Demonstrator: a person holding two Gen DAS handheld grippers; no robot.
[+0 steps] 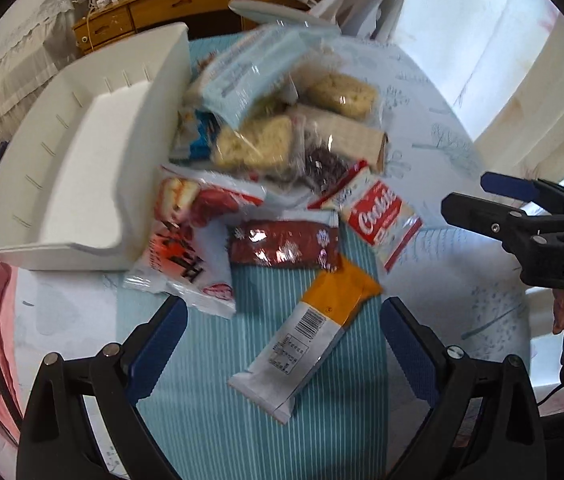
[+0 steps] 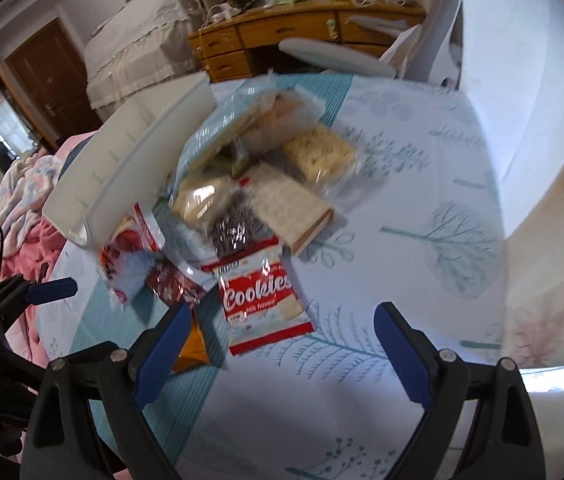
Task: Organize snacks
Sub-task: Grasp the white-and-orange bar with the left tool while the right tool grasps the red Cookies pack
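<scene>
A heap of wrapped snacks lies on the table beside a white plastic bin (image 1: 82, 168) (image 2: 130, 152). Nearest my left gripper (image 1: 282, 332) is an orange and white bar (image 1: 313, 328), between its open fingers. Behind it lie a dark red packet (image 1: 282, 246), a red and white pouch (image 1: 190, 240) and a red Cookies packet (image 1: 381, 220) (image 2: 262, 300). My right gripper (image 2: 282, 340) is open just short of the Cookies packet and holds nothing. It also shows at the right edge of the left wrist view, right gripper (image 1: 493, 196).
The table carries a pale leaf-print cloth (image 2: 421, 240) with a teal striped runner (image 1: 242, 400). Clear-wrapped rice cakes (image 1: 341, 94) and a light blue pack (image 1: 258, 68) top the heap. Pink bedding (image 2: 22, 208) lies left of the table. A wooden desk (image 2: 282, 36) stands behind.
</scene>
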